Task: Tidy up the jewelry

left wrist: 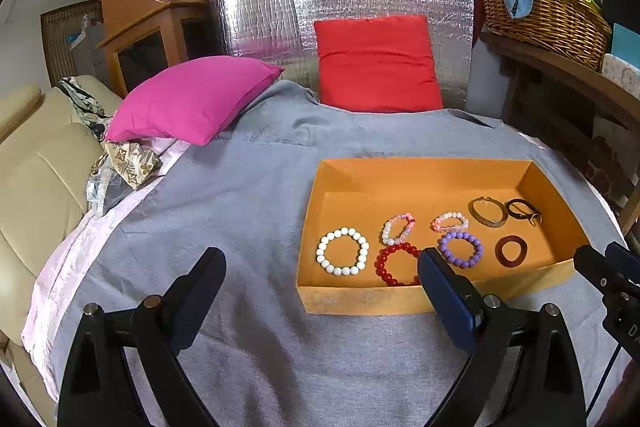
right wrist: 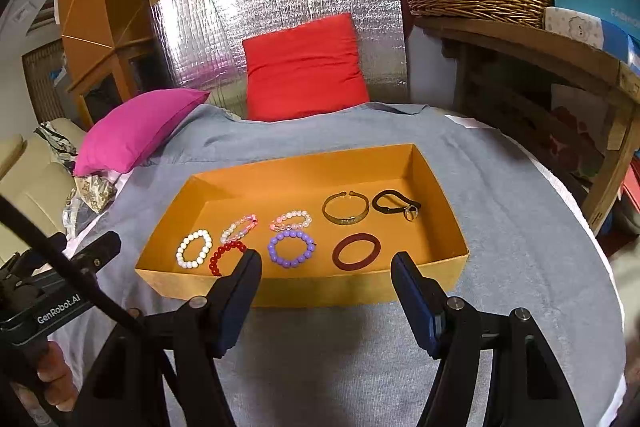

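- We see all eight pieces lying inside the orange box: white bracelet, red bracelet, purple bracelet, two pink-and-clear bracelets, gold bangle, black cord bracelet and dark red ring. To us the sorting looks close to done.
- The white, red and one pink-and-clear bracelet sit nearly touching. If we reach for one of them, a finger may drag its neighbour along.
- The beaded bracelets look stretchy and round. We judge that a pinch on one bead could let the loop roll out.
- The gold bangle and dark red ring look smooth and lie flat, so a finger may slide over them instead of getting under.
- The box looks light and has low walls. We could push it across the grey blanket if a finger catches the near wall.
- The blanket is soft and wrinkled, so the box may tilt under pressure.
- Our right claw hangs empty with its fingers apart, just before the near wall.
- Our left claw is also spread and empty, and its right finger hides part of the red bracelet.
- The two claws are close together, so they could knock each other.
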### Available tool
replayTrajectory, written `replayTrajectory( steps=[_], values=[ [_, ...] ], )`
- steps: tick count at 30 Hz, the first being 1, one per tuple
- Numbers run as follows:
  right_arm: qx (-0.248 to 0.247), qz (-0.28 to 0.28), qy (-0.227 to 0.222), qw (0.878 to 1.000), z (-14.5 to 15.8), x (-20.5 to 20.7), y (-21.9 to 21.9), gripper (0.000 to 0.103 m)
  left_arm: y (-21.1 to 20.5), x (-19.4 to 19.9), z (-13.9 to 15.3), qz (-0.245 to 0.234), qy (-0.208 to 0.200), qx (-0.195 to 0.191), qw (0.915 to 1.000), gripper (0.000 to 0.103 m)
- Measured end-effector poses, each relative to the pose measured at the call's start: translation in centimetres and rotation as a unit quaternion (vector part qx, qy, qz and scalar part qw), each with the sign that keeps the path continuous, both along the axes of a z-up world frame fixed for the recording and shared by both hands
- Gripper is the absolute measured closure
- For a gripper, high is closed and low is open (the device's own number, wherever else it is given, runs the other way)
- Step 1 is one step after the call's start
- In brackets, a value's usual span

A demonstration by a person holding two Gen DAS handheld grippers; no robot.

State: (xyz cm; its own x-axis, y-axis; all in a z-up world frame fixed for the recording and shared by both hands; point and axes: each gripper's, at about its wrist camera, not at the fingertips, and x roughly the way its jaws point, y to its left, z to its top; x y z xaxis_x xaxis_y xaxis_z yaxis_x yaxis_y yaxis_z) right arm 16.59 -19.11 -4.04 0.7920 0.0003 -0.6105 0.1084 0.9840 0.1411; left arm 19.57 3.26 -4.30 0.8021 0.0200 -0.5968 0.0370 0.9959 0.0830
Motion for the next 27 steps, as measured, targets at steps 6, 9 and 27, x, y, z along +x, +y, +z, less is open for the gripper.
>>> replayTrajectory(
  steps=[6,9,27],
  values=[
    [-0.001,0.001,0.004,1.0,-0.11,0.04,0.09,0.032,-0.1,-0.01,-0.11,-0.001,0.001,0.005,1.0,0.006],
    [-0.001,0.001,0.004,1.0,-0.14,0.04,0.1,0.032,-0.07,0.01,-0.11,-0.002,0.002,0.004,1.0,0.006],
    [-0.003,0.0,0.005,1.0,-0.2,0.12,0.17,0.032,0.05,0.2,-0.29,0.0,0.009,0.007,0.9999,0.006]
  ],
)
